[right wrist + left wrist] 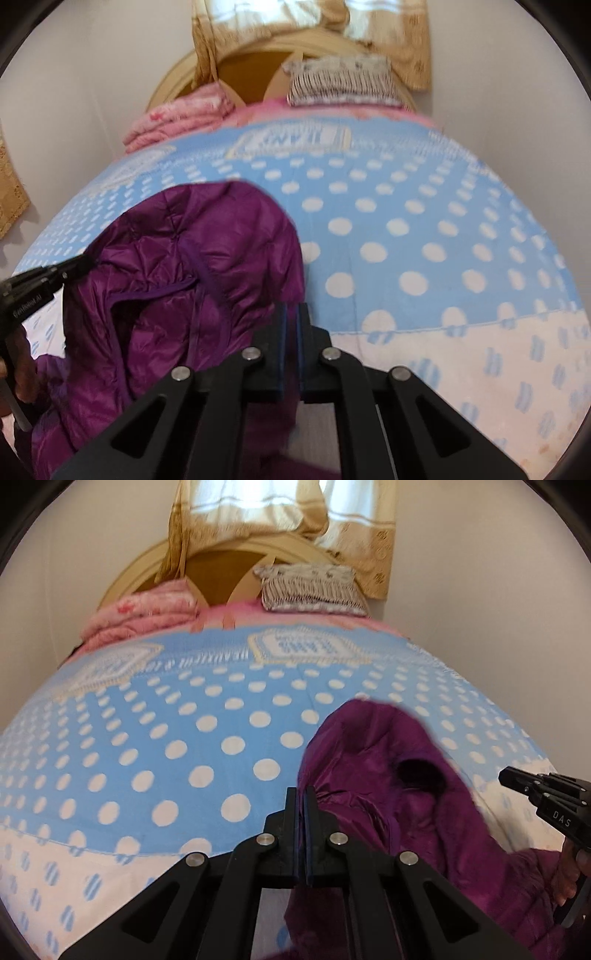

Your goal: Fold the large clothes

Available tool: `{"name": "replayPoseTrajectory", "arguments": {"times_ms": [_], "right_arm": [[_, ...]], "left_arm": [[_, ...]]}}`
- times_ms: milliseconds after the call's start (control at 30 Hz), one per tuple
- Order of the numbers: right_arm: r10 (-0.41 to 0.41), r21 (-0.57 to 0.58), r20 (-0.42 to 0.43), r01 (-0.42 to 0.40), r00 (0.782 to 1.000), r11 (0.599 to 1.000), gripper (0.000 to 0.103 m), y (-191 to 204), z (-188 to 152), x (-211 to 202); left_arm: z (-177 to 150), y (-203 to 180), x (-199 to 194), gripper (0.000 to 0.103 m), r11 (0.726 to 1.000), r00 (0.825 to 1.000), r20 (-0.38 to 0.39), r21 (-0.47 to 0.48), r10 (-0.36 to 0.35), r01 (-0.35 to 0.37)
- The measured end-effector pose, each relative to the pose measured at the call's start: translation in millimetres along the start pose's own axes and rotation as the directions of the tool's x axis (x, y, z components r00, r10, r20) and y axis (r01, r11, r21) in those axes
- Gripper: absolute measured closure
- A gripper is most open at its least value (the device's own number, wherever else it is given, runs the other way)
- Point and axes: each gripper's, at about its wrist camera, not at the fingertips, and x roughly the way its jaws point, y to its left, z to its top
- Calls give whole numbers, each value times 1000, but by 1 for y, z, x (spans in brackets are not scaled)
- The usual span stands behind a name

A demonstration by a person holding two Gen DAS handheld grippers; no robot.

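Holding a purple quilted puffer jacket (pixel 184 266) bunched above the blue polka-dot bedspread (pixel 147 738), lower right of the left wrist frame, lower left of the right. Left gripper (pixel 305 801) jaws together, clamped on jacket fabric. Right gripper (pixel 291 317) jaws likewise pinched on purple fabric; pink blanket (pixel 147 616) and striped pillow (pixel 314 590) at frame top.

Your daylight enters through the curtained window (pixel 284 506), blown out white. Soft, even room light. Motion blur smears the bed (pixel 406 240); fisheye edges bend, corners vignette black.
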Motion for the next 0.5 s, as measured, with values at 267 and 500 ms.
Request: {"name": "replayPoseTrajectory", "arguments": {"times_ms": [267,500], "right_arm": [[51,58,-26,-49,998,997,77,0,-4,-18],[-6,50,-70,10,998,999,33,-7,5,21]], "left_arm": [[-7,6,18,101,988,986,-73,-8,152,-153],[-5,42,73,72,966,957,-234,-149,173,-211]]}}
